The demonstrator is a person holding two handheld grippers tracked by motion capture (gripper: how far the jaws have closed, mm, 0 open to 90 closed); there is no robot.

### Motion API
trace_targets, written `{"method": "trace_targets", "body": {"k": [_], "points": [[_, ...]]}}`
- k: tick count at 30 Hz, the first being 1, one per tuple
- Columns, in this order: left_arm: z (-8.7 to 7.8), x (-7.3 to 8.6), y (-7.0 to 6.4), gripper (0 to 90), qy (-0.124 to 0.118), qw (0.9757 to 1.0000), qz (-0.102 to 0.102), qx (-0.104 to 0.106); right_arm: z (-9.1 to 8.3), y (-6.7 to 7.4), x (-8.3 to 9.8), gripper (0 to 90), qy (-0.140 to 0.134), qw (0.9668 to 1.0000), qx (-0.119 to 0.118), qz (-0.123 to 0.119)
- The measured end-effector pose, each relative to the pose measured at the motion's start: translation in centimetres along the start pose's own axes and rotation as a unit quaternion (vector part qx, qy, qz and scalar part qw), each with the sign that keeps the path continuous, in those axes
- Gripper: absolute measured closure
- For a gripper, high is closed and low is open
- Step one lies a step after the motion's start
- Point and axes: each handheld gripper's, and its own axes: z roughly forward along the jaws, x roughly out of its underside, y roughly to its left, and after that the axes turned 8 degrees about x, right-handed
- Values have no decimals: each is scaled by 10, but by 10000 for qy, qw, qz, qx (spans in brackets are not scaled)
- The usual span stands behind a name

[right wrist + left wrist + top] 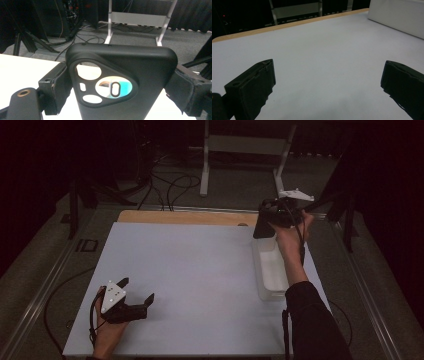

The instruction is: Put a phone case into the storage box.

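The right gripper (270,222) was raised above the far right part of the pale grey-white table top (190,275), with its 2 black jaws clamped against the 2 long edges of a matte black phone case with a rounded-triangle camera cut-out (120,82). In the right gripper view the case stood upright between the jaws, its back facing the camera; through the cut-out, the table surface and a patch of teal showed. In the high view the same case (263,226) hung down from the gripper, above the far end of a shallow white rectangular plastic tray (272,270) that lay along the right edge of the table. Whether the case touched the tray could not be told. The person's right hand (290,240) and dark sleeve (312,320) reached up the right side of the table, passing over the tray.

The left gripper (137,297) rested low at the near left corner of the table, held in the left hand (107,330), well apart from the tray. Its 2 jaws were spread wide with nothing between them, and in the left gripper view bare table showed between them, with the tray's white wall (397,17) at the far right.

Beyond the table's wooden far edge (185,217), a white metal frame (245,150) and loose black cables (170,185) stood on the dark floor.
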Motion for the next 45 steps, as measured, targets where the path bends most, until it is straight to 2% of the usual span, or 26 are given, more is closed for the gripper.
{"method": "trace_targets", "body": {"k": [6, 13, 22, 35, 40, 45], "points": [[0, 0, 0, 2, 2, 10000, 4, 5, 1, -7, 0, 142, 10, 9999, 98, 60], [0, 0, 0, 2, 10, 10000, 1, -1, 3, -12, 3, 141, 61, 9998, 214, 19], [0, 0, 0, 3, 5, 10000, 0, 7, 8, -17, 9, 141, 151, 9995, 274, 55], [0, 0, 0, 3, -3, 10000, -11, 5, 25, -8, 23, 139, 421, 9988, 256, -28], [-1, 0, 0, 3, -16, 10000, -17, 4, 33, -3, 33, 138, 529, 9980, 318, -165], [-1, 0, 0, 3, -21, 10000, -17, 11, 41, -3, 42, 138, 649, 9972, 355, -133]]}}
